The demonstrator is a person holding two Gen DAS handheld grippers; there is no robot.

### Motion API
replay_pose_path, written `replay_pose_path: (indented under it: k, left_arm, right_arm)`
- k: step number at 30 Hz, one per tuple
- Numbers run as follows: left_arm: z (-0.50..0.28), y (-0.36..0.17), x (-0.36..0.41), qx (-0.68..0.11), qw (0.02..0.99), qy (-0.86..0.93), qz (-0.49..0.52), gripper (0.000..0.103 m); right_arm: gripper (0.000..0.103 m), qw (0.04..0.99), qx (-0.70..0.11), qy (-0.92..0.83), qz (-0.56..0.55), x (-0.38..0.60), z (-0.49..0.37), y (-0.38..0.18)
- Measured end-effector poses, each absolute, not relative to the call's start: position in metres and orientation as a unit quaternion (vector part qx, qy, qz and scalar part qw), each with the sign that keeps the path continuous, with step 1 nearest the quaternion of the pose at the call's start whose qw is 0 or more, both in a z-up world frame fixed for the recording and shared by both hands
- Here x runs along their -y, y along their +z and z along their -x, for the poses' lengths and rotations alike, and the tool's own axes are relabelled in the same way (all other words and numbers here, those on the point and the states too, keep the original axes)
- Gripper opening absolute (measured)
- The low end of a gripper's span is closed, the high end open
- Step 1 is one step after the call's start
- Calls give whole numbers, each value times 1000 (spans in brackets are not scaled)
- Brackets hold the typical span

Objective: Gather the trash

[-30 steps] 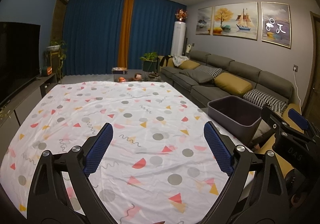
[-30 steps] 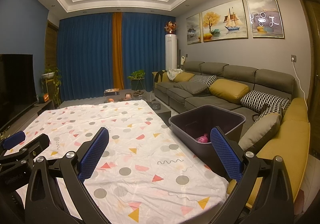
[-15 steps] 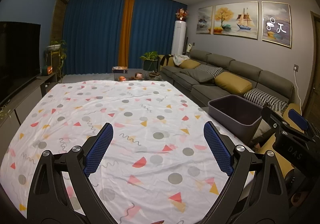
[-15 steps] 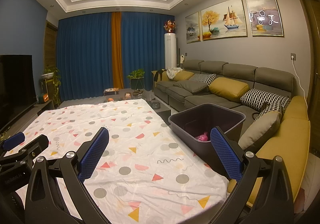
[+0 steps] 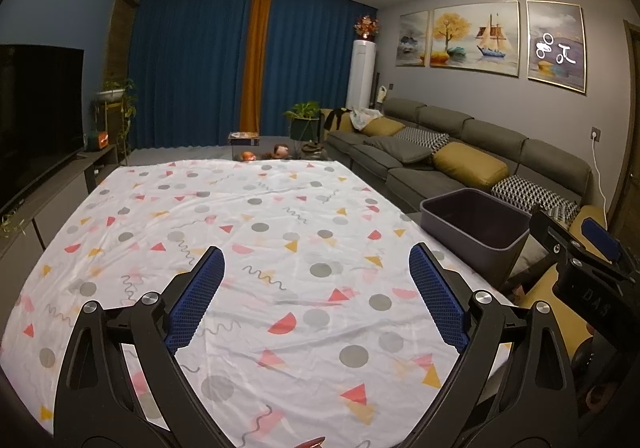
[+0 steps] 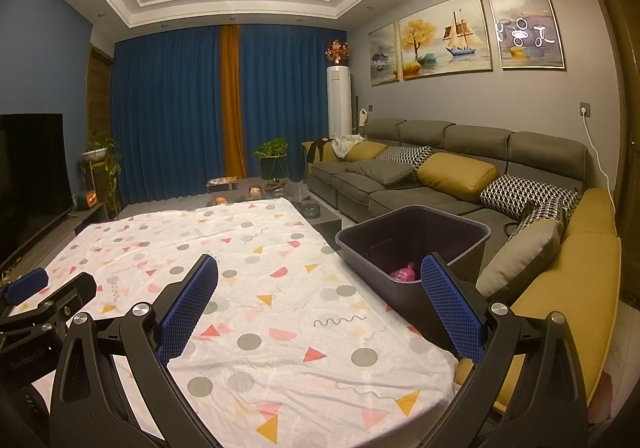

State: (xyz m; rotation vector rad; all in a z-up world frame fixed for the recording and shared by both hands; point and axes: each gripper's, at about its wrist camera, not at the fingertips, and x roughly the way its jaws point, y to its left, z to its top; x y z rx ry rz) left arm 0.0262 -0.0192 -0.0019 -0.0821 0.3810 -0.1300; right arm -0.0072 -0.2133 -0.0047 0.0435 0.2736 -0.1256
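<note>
Both our grippers, left [image 5: 316, 302] and right [image 6: 320, 306], hover spread wide and empty above the patterned cloth [image 6: 256, 268]. Just beyond our right fingers, a crumpled pink piece of trash [image 6: 405, 272] lies inside the dark bin [image 6: 472, 232].

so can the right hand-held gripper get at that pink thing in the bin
Probably yes: the right hand-held gripper is open beside the dark bin, whose top is uncovered, and nothing lies over the pink trash.
</note>
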Motion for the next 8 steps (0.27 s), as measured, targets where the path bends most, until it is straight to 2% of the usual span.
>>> replay_pose_path:
  k: [8]
  left_arm:
    - [-26, -2, 14, -195, 978, -54, 51, 95]
  right_arm:
    - [98, 989, -135, -63, -25, 215, 8, -4]
